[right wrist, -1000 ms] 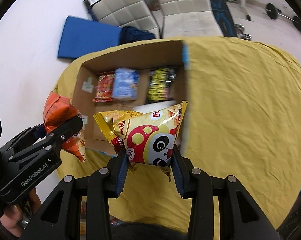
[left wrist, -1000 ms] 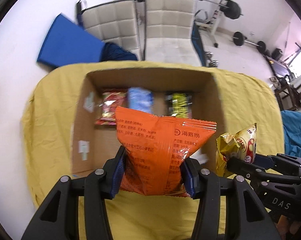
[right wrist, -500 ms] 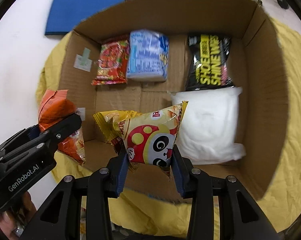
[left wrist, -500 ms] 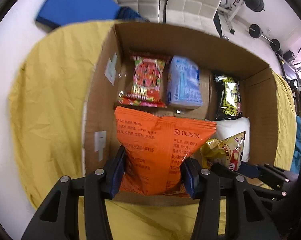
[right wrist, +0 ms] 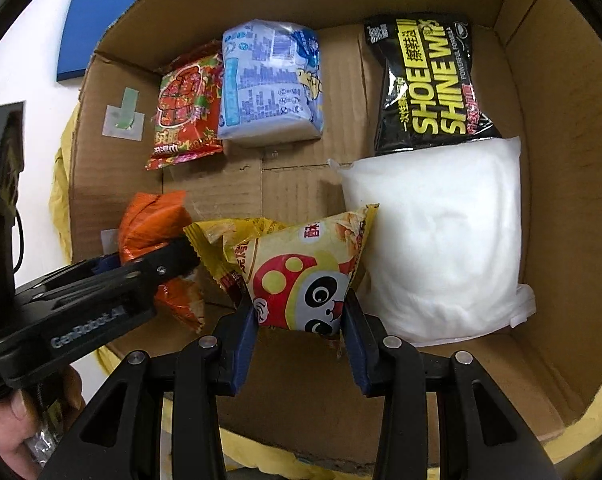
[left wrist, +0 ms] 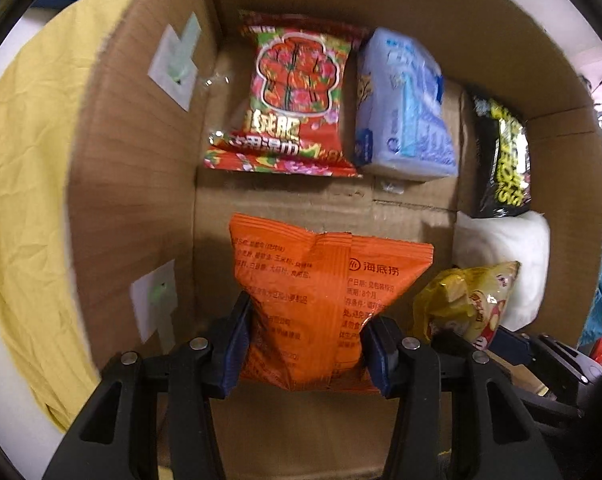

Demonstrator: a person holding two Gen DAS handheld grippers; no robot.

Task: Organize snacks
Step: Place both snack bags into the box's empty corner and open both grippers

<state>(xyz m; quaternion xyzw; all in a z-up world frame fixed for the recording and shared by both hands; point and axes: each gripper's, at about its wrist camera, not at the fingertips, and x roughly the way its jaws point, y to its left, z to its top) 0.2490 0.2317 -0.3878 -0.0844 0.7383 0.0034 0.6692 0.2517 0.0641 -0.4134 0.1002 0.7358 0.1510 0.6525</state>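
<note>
My left gripper [left wrist: 305, 340] is shut on an orange snack bag [left wrist: 321, 288], held inside the cardboard box [left wrist: 133, 160] near its left wall. My right gripper [right wrist: 300, 320] is shut on a yellow panda snack bag [right wrist: 301, 268], just right of the orange snack bag [right wrist: 149, 224] and left gripper [right wrist: 101, 300]. The panda snack bag [left wrist: 469, 300] also shows in the left wrist view. On the box [right wrist: 561, 160] floor lie a red bag [right wrist: 185, 108], a pale blue pack [right wrist: 273, 80], a black pack [right wrist: 429, 80] and a white bag [right wrist: 441, 240].
The box stands on a yellow cloth [left wrist: 25, 184]. A bare strip of box floor [right wrist: 285, 184] runs between the far row and the held bags. A blue mat [right wrist: 97, 20] lies on the floor beyond. A hand [right wrist: 17, 432] grips the left tool.
Both grippers have moved forward and down into the box with their bags. The far snacks now appear much closer.
</note>
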